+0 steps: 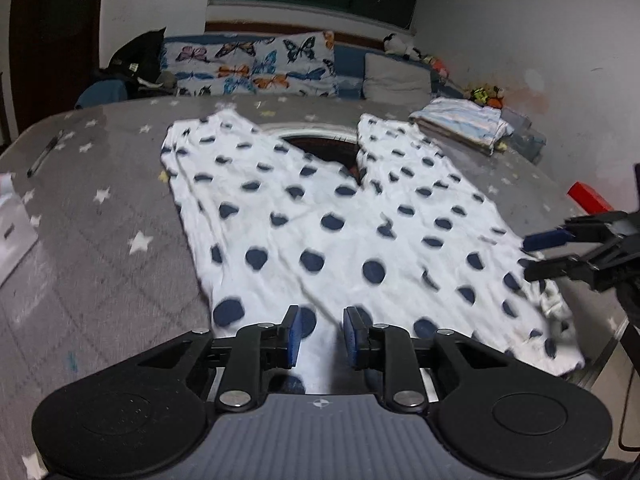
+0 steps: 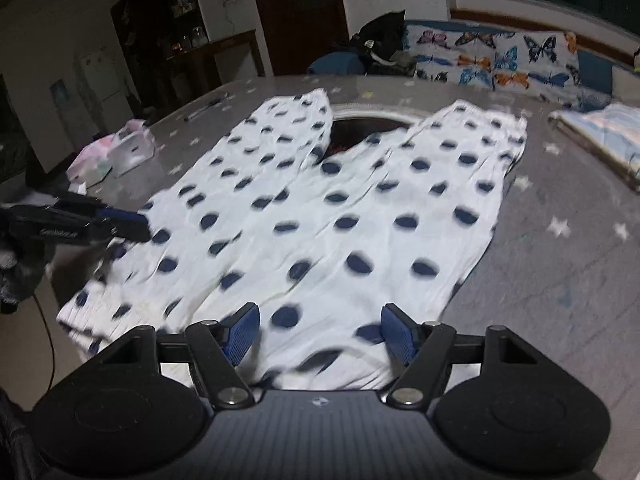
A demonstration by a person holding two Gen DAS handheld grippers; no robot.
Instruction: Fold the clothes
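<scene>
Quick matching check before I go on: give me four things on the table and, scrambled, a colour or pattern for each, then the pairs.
Things:
1. pants
2. table cover
3. folded cloth
4. block

Looks:
A. red
B. grey with white stars
C. pale blue and white stripes
D. white with dark blue dots

Pairs: 1-D, 2-B, 3-C, 4-A

Both grippers, left and right, are open at the waistband end.

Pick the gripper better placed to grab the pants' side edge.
Right, probably: the right gripper is wide open with its tips at the edge of the pants; the left gripper is open less.
</scene>
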